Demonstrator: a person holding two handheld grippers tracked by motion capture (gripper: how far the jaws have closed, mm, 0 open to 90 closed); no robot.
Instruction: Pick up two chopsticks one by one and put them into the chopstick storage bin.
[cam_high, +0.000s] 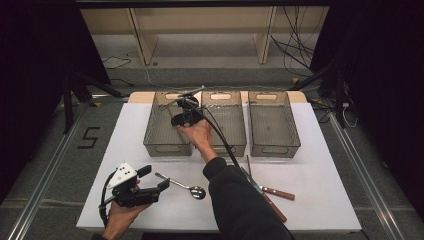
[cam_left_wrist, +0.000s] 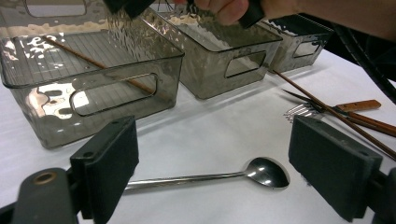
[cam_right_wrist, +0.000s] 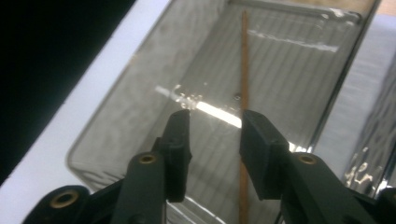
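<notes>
Below our right jaws (cam_right_wrist: 212, 140) lies a thin brown wooden chopstick (cam_right_wrist: 243, 65), flat on the floor of the clear grey plastic bin (cam_right_wrist: 140, 93) at the far left. The right jaws stand partly open with nothing held between them; the chopstick lies loose under them. To do this step well, we think we should lift the right jaws straight up, so they do not bump the bin's walls or drag the stick.

Our left jaws (cam_left_wrist: 215, 163) stand wide open and hold nothing. Just in front of them, on the white desk (cam_left_wrist: 210, 126), lies a shiny metal spoon (cam_left_wrist: 219, 175).

Off to the right of the left jaws, a second brown chopstick (cam_left_wrist: 327, 109) lies across a metal fork with a wooden handle (cam_left_wrist: 336, 108). Two more clear grey bins, the middle bin (cam_left_wrist: 233, 60) and the far bin (cam_left_wrist: 303, 39), stand beside the first. The black cable (cam_high: 220, 135) hangs over the middle bin and could snag.
</notes>
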